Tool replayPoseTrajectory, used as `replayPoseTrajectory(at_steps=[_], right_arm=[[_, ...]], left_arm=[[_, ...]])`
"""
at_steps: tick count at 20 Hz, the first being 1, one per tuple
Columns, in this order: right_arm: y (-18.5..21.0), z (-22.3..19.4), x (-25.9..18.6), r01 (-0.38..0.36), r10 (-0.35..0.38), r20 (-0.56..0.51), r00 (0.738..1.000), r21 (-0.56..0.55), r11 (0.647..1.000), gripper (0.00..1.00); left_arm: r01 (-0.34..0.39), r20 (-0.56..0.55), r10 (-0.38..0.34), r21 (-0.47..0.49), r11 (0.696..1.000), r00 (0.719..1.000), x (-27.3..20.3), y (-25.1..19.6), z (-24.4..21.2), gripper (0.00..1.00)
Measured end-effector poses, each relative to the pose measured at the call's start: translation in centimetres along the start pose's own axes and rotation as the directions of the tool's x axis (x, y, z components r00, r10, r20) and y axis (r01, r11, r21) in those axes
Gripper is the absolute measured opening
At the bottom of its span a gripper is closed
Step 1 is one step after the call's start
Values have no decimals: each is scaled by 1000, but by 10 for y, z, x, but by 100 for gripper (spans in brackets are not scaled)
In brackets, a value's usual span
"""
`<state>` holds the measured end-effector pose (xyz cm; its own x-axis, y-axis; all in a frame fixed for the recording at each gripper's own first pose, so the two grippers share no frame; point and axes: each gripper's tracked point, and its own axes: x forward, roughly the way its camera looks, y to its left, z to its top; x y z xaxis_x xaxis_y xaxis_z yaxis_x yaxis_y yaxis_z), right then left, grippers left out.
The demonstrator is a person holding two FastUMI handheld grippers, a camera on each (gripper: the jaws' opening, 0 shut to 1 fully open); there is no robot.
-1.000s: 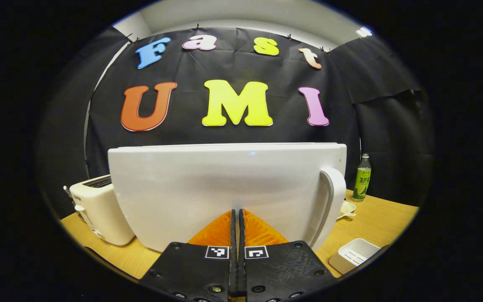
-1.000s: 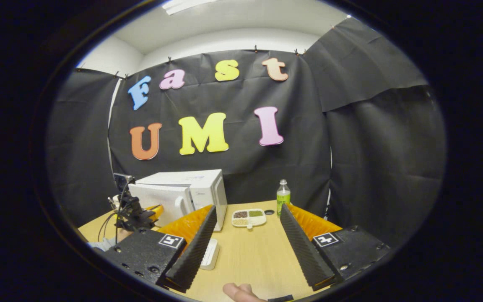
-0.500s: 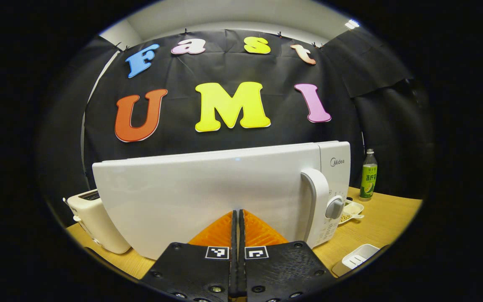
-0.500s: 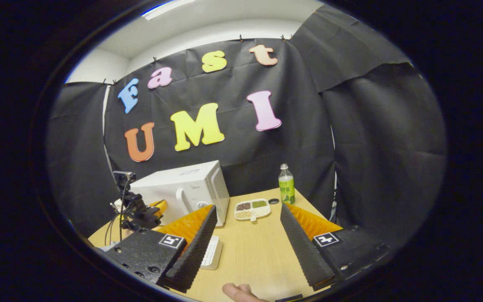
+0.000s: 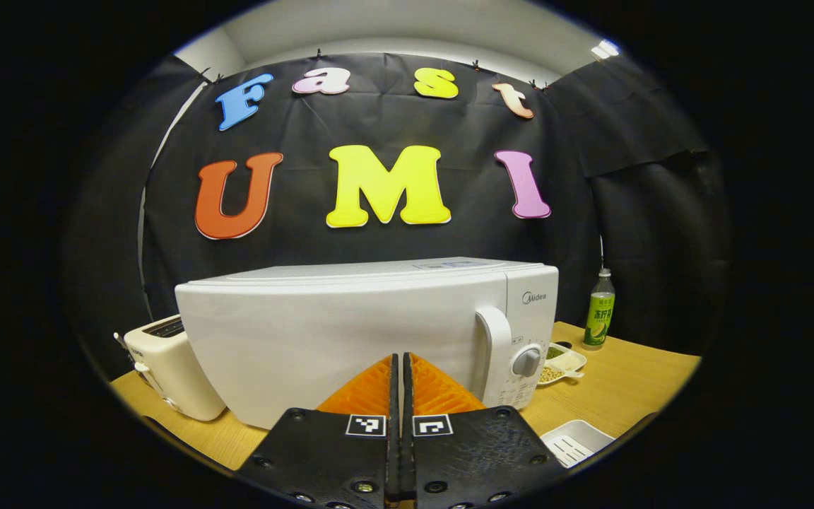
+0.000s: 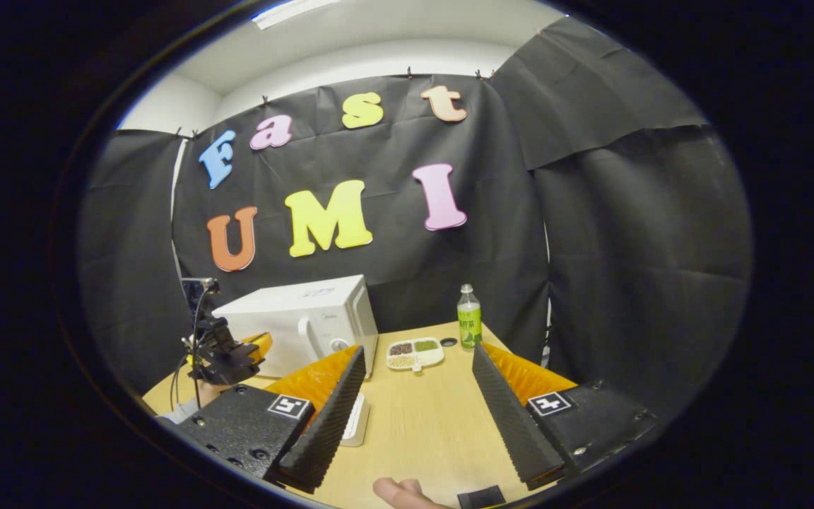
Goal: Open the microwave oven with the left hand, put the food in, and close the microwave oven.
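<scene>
The white microwave point(image 5: 350, 332) stands on the wooden table with its door shut flat; its handle point(image 5: 493, 353) and a grey dial point(image 5: 526, 362) sit at its right end. My left gripper point(image 5: 401, 357) is shut with nothing between its orange fingers and points at the lower middle of the door. From the right gripper view, the left gripper point(image 6: 237, 353) is just in front of the microwave point(image 6: 301, 318). My right gripper point(image 6: 418, 348) hangs open and empty above the table. A hand's fingertip point(image 6: 400, 491) shows at the bottom.
A white toaster point(image 5: 167, 367) stands left of the microwave. Right of it lie a divided dish of grains point(image 6: 414, 353) and a green-labelled bottle point(image 6: 468, 318). A shallow white tray point(image 6: 355, 420) lies on the table point(image 6: 421, 438) under my right gripper's left finger.
The microwave door swung from part open to fully shut. My left gripper, still shut, has drawn back a little from the door. The right gripper stayed open and hardly moved.
</scene>
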<state>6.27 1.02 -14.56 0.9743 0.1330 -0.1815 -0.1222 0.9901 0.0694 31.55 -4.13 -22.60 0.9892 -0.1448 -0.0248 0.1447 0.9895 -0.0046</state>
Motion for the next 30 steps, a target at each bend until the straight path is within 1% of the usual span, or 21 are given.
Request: replayPoseTrajectory(at_steps=[2,3,4,6,7,8,9,12,15,16,17,18,20,23,26,30], right_arm=[[5,4,-11,2,-2,9,1000,-11,1000,97],[7,5,-16,5,-5,12,1000,-12,1000,86],[10,7,-21,5,-5,13,1000,-12,1000,97],[16,8,-29,4,-4,16,1000,-13,1000,97],[18,10,-33,4,-4,22,1000,-10,1000,97],[19,11,-36,6,-6,26,1000,-2,1000,86],[19,12,-37,12,-12,30,999,10,1000,97],[22,20,-44,15,-15,44,999,19,1000,97],[25,36,-48,30,-29,83,996,-8,1000,97],[28,41,-48,34,-33,92,995,-12,999,97],[33,42,-47,34,-33,89,996,-10,999,97],[38,42,-48,26,-25,81,996,-10,1000,97],[49,49,-48,2,-1,75,997,-15,1000,97],[60,55,-49,1,2,81,997,-36,999,97],[85,54,-52,-34,37,70,997,-46,998,97],[122,51,-64,-88,93,63,994,-86,992,97]], left_arm=[[-4,-16,4,-7,1000,1000,-18,5,6,1],[-20,-23,20,-11,1000,1000,-28,13,10,7],[-29,-34,28,-20,999,999,-40,18,13,14],[-42,-56,39,-46,998,998,-65,27,22,76],[-51,-70,47,-55,997,996,-76,32,25,75],[-78,-88,73,-58,995,993,-89,39,29,85],[-103,-101,96,-57,993,990,-102,48,35,85],[-140,-91,134,-55,989,987,-144,60,63,87],[-152,-49,150,-45,987,987,-185,67,98,94],[-162,-27,161,-51,986,987,-199,70,110,84],[-181,-9,181,-63,981,983,-214,76,121,94],[-194,-1,194,-76,978,981,-229,80,127,94],[-237,0,238,-97,967,971,-258,91,137,95],[-273,3,274,-80,959,962,-297,96,149,95],[-285,11,286,-70,956,958,-328,98,153,95],[-269,12,271,-86,959,962,-359,92,145,95]])
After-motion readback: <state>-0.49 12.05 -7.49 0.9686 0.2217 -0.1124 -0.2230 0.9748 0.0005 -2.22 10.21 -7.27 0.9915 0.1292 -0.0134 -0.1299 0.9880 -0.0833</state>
